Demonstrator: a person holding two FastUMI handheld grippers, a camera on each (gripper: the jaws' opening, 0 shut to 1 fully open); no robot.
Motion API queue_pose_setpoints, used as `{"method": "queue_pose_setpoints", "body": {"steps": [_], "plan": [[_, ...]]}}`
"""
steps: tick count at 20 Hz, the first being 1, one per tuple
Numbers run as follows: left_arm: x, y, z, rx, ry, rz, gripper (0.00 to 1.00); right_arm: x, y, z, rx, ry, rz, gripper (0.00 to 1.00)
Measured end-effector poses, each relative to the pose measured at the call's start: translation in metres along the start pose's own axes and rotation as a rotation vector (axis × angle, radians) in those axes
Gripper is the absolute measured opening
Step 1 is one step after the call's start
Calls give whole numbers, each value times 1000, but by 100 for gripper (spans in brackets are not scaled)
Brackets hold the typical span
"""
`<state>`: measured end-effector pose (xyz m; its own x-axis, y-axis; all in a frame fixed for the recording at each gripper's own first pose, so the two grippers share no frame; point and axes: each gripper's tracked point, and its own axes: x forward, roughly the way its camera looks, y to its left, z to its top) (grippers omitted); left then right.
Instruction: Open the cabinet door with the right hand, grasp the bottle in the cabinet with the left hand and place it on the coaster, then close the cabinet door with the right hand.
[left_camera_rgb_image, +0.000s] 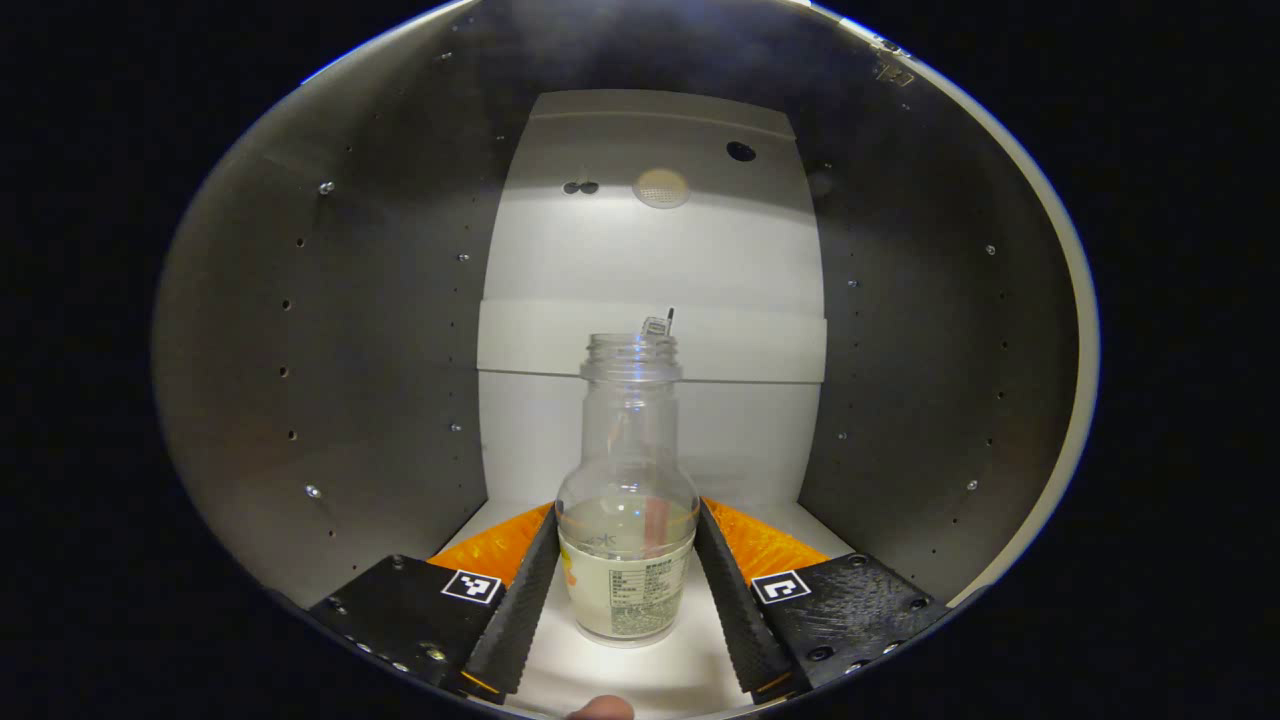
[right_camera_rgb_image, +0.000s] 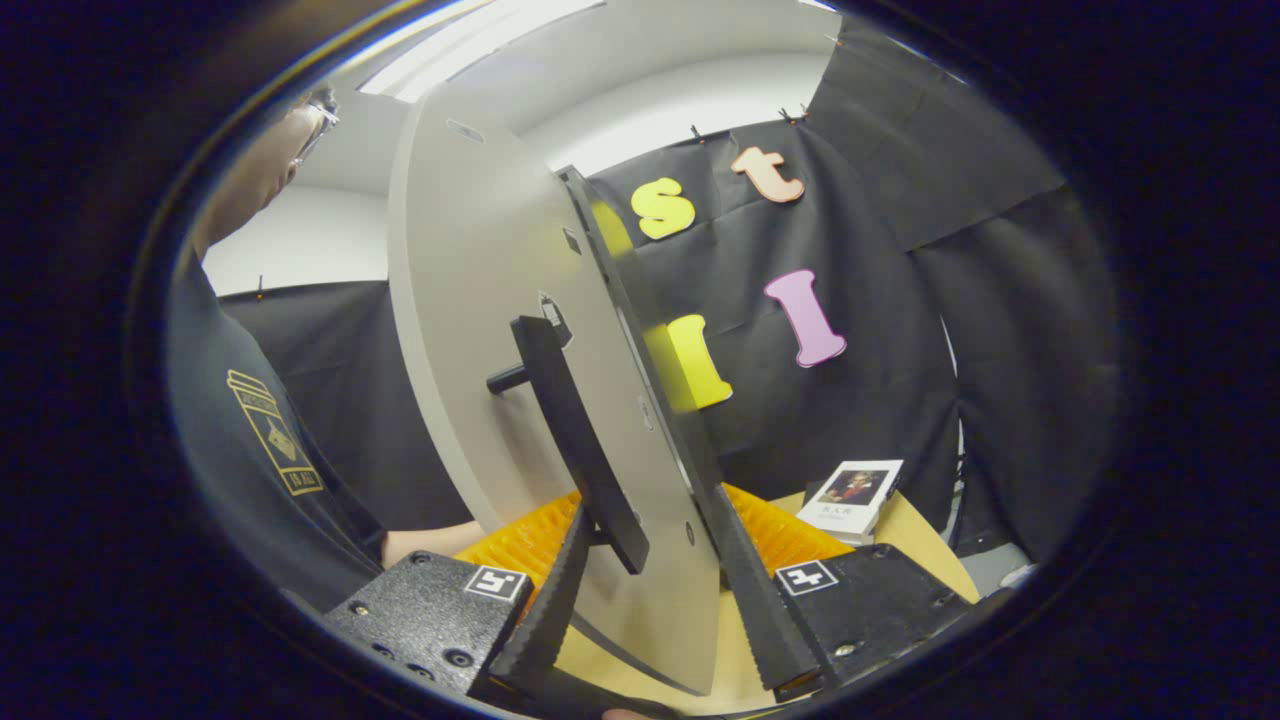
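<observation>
Straddling bottle (left_camera_rgb_image: 627, 540), left gripper (left_camera_rgb_image: 627, 600) wide: close squarely on body. Right gripper (right_camera_rgb_image: 640, 590) straddles door (right_camera_rgb_image: 480, 350), grip uncertain.

Bottle (left_camera_rgb_image: 627, 500) clear glossy glass; cabinet door (right_camera_rgb_image: 480, 330) smooth matt panel; handle (right_camera_rgb_image: 575, 440) matt black; tabletop (right_camera_rgb_image: 925, 545) wood-look.

Bottle (left_camera_rgb_image: 627, 560) label and book (right_camera_rgb_image: 852, 498) cover illegible.

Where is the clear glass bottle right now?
In the left gripper view, the clear glass bottle stands upright on the white cabinet floor, centred between the left gripper's black fingers, in front of the white back panel.
</observation>
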<state>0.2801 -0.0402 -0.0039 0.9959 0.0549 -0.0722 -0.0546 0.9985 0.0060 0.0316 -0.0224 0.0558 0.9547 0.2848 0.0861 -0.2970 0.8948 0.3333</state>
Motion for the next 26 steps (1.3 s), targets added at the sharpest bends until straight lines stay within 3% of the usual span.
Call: {"method": "queue_pose_setpoints", "body": {"steps": [7,10,13,14,15,16,19,22,23,24,26], "plan": [[-14,9,4,-19,0,-3,76,5,-2,0,5,13,23,77],[-39,12,14,11,-26,-7,76,2,-11,3,0,-7,-9,80],[-65,22,16,7,-32,-26,76,1,-14,3,-3,-22,-22,96],[-76,25,16,9,-34,-29,76,1,-14,3,4,-22,-26,96],[-87,30,17,14,-42,-32,76,0,-15,4,5,-28,-32,91],[-99,35,17,21,-48,-37,76,-1,-16,4,3,-38,-39,97],[-138,53,14,43,-62,-57,76,-6,-20,9,-52,-96,-97,100],[-173,74,6,72,-68,-68,76,-1,-21,6,-93,-99,-128,99],[-181,81,3,83,-68,-69,76,-1,-20,7,-99,-89,-135,94],[-188,86,-2,96,-64,-70,76,-2,-22,7,-113,-77,-141,99],[-203,100,-8,127,-68,-53,76,-3,-22,9,-140,-58,-160,99]]}}
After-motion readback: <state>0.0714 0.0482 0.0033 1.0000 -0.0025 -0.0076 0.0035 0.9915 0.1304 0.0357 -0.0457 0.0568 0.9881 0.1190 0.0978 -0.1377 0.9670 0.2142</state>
